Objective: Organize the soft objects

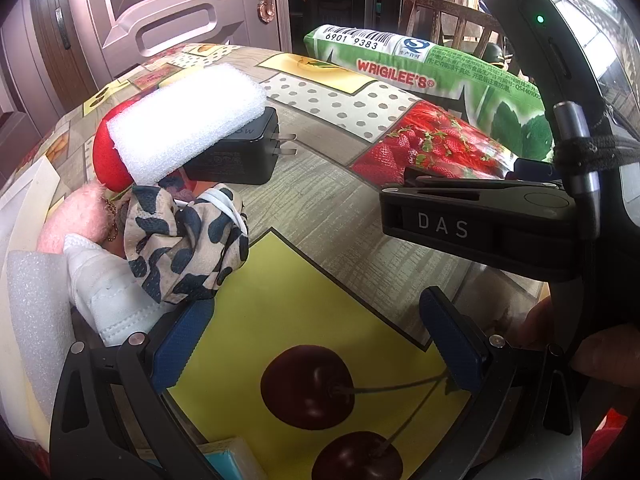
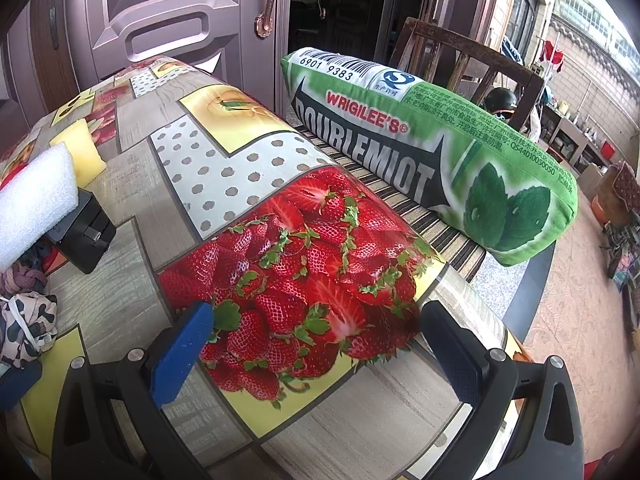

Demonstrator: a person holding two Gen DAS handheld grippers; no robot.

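Note:
A pile of soft things lies at the table's left in the left wrist view: a white foam block on a red plush, a leopard-print cloth, a pink fluffy item, a white mask and white foam. My left gripper is open and empty just right of the cloth. My right gripper is open and empty over the strawberry print; its body also shows in the left wrist view. A green gum-pack pillow lies at the table's far right edge.
A black charger sits under the foam block. A yellow sponge lies behind it. A wooden chair and a door stand beyond the fruit-print tablecloth. A teal and pale block lies near me.

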